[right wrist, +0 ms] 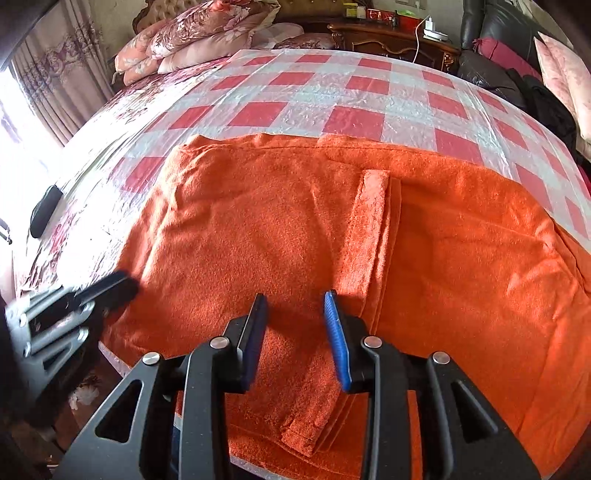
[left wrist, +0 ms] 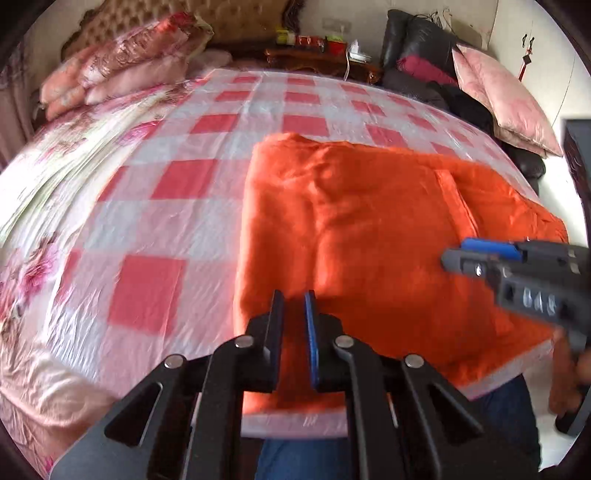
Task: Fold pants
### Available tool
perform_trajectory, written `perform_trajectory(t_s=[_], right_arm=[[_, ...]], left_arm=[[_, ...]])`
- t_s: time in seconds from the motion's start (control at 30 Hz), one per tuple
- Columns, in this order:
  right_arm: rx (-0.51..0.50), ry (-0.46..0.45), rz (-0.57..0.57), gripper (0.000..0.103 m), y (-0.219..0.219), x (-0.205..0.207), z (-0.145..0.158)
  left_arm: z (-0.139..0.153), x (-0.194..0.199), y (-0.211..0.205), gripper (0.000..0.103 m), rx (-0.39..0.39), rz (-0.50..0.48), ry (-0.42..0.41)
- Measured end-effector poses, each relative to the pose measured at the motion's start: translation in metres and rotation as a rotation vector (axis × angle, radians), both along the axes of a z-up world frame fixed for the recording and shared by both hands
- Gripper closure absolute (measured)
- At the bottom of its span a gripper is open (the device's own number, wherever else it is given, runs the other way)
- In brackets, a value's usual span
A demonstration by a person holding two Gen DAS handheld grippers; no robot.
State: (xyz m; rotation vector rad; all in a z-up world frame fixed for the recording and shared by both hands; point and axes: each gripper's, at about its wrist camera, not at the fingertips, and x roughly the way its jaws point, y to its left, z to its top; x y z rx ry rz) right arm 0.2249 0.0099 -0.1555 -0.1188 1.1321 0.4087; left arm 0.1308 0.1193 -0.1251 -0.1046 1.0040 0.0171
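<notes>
Orange fleece pants (left wrist: 369, 236) lie folded flat on the near part of a bed under a red-and-white checked plastic sheet (left wrist: 177, 177). A narrow folded strip (right wrist: 373, 221) runs down the middle of the pants (right wrist: 280, 221). My left gripper (left wrist: 294, 297) hovers over their near left part, its jaws a narrow slit apart with nothing pinched. Seen from the right wrist, the left gripper (right wrist: 110, 286) is a blur at the pants' left edge. My right gripper (right wrist: 295, 297) stands open just above the cloth beside the strip, gripping nothing. In the left wrist view the right gripper (left wrist: 456, 253) reaches in from the right.
Pink floral pillows (left wrist: 122, 70) are piled at the far left by the headboard. A wooden nightstand (right wrist: 399, 35) and a black sofa with pink cushions (left wrist: 506, 99) stand behind. A small black object (right wrist: 46, 210) lies on the left of the bed. A person's legs in jeans (left wrist: 295, 458) are at the bed's edge.
</notes>
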Motion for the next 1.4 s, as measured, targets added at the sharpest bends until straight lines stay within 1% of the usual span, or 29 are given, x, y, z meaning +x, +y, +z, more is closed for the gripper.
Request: perform_trajectory(t_s=[0.07,0.13,0.2,0.23,0.33,0.4,0.43,0.47,0.5,0.53,0.57,0.63,0.7,0.73,0.77,0.8,0.93,0.97,1.0,1.03,1.07,1.13,1.17,1.27,1.33,1.4], right_arm=[[-0.010,-0.015,0.005,0.069,0.002,-0.003,0.000],[-0.014,-0.031,0.002,0.068,0.002,-0.005,0.000],[-0.014,-0.038,-0.002,0.066,0.004,-0.006,-0.001],[-0.017,-0.044,-0.006,0.065,0.004,-0.007,-0.001],[-0.024,-0.052,-0.008,0.061,0.008,-0.008,-0.001],[-0.031,-0.071,-0.003,0.059,0.010,-0.011,-0.002],[-0.035,-0.085,0.004,0.058,0.010,-0.013,-0.002],[-0.029,-0.090,0.003,0.058,0.009,-0.014,-0.002],[-0.009,-0.089,-0.007,0.058,0.006,-0.015,-0.001],[0.012,-0.093,-0.023,0.058,0.001,-0.017,0.002],[0.002,-0.125,-0.034,0.057,-0.003,-0.022,0.007],[-0.056,-0.195,-0.013,0.053,-0.008,-0.036,0.010],[-0.110,-0.190,0.027,0.050,-0.010,-0.046,0.001],[-0.127,-0.201,0.040,0.046,-0.012,-0.052,-0.004],[-0.146,-0.236,0.039,0.037,-0.016,-0.058,-0.005],[-0.150,-0.244,0.039,0.036,-0.017,-0.059,-0.005],[-0.141,-0.227,0.024,0.034,-0.021,-0.056,-0.006],[-0.150,-0.234,0.029,0.034,-0.020,-0.057,-0.007],[-0.161,-0.243,0.035,0.034,-0.018,-0.058,-0.006],[-0.170,-0.244,0.039,0.034,-0.017,-0.059,-0.006],[-0.170,-0.239,0.036,0.034,-0.017,-0.059,-0.005],[-0.152,-0.233,0.019,0.035,-0.019,-0.057,0.001],[-0.130,-0.252,0.010,0.035,-0.020,-0.056,0.008],[-0.079,-0.269,0.010,0.035,-0.012,-0.036,0.024],[-0.057,-0.276,-0.003,0.035,-0.005,-0.019,0.030],[-0.069,-0.290,-0.003,0.038,0.005,0.001,0.032]], left_arm=[[0.000,-0.012,0.000,0.091,0.029,0.006,0.008],[-0.001,-0.022,0.004,0.091,0.019,0.011,0.010],[0.003,-0.031,0.001,0.091,0.069,-0.004,-0.007],[0.007,-0.035,0.001,0.091,0.076,-0.001,-0.018],[0.018,-0.039,0.005,0.091,0.060,0.001,-0.061],[0.014,-0.036,0.000,0.090,0.056,-0.044,-0.054],[0.007,-0.034,0.002,0.090,0.072,-0.039,-0.036],[0.001,-0.032,0.008,0.091,0.062,-0.018,-0.021],[0.003,-0.033,0.016,0.091,0.030,0.007,-0.032],[0.004,-0.033,0.020,0.091,0.030,0.025,-0.033],[0.008,-0.035,0.027,0.091,0.024,0.042,-0.047],[0.013,-0.039,0.040,0.091,-0.014,0.064,-0.067],[0.015,-0.039,0.046,0.091,-0.025,0.070,-0.071],[0.015,-0.040,0.048,0.091,-0.028,0.075,-0.075],[0.016,-0.042,0.048,0.091,-0.041,0.073,-0.086],[0.018,-0.043,0.046,0.091,-0.050,0.061,-0.098],[0.020,-0.042,0.017,0.091,-0.039,-0.047,-0.122],[0.018,-0.041,0.008,0.090,-0.034,-0.075,-0.115],[0.012,-0.039,0.002,0.088,-0.020,-0.092,-0.083],[0.005,-0.036,0.001,0.087,-0.014,-0.087,-0.056],[0.001,-0.036,0.003,0.087,-0.025,-0.080,-0.052],[0.004,-0.036,0.005,0.087,-0.024,-0.072,-0.054],[0.007,-0.036,0.005,0.086,-0.014,-0.063,-0.066],[0.018,-0.020,0.006,0.085,-0.015,-0.074,-0.110],[0.025,0.011,0.007,0.083,-0.025,-0.061,-0.111],[0.027,0.040,0.006,0.083,-0.003,-0.078,-0.111]])
